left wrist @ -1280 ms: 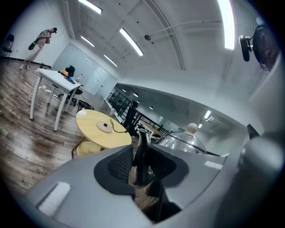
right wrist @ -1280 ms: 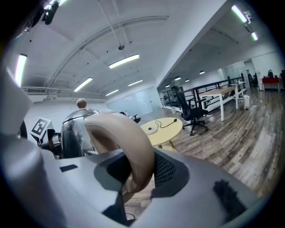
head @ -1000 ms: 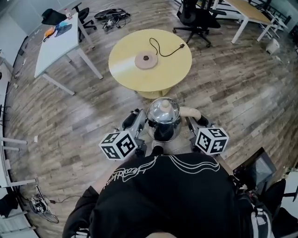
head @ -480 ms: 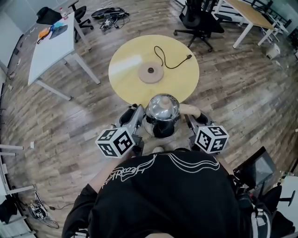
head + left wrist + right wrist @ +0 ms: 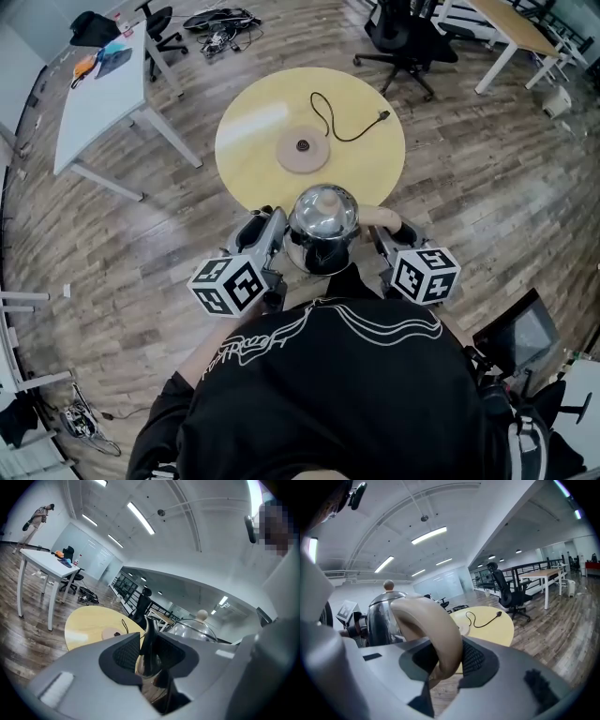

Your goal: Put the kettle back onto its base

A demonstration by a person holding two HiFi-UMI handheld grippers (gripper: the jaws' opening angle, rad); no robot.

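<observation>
A shiny steel kettle [image 5: 323, 223] with a knobbed lid hangs in the air between both grippers, just short of the near rim of the round yellow table [image 5: 253, 122]. My left gripper [image 5: 278, 234] is shut on the kettle's dark spout [image 5: 151, 641]. My right gripper [image 5: 381, 236] is shut on the curved beige handle [image 5: 436, 625]. The round beige base [image 5: 303, 153] lies flat near the table's middle, with its black cord [image 5: 349, 122] trailing to the right. The left gripper view shows the base [image 5: 112, 633] beyond the jaws, and the right gripper view shows the base [image 5: 462, 629] too.
A white desk [image 5: 98, 94] stands at the far left, with cables [image 5: 220, 19] on the wooden floor behind the table. A black office chair [image 5: 408, 37] and a wooden desk [image 5: 511, 28] are at the far right. A dark case [image 5: 516, 337] sits by my right side.
Both grippers carried the kettle forward to the table's near rim. The table and base now sit closer in the head view. The grips on spout and handle look unchanged.
</observation>
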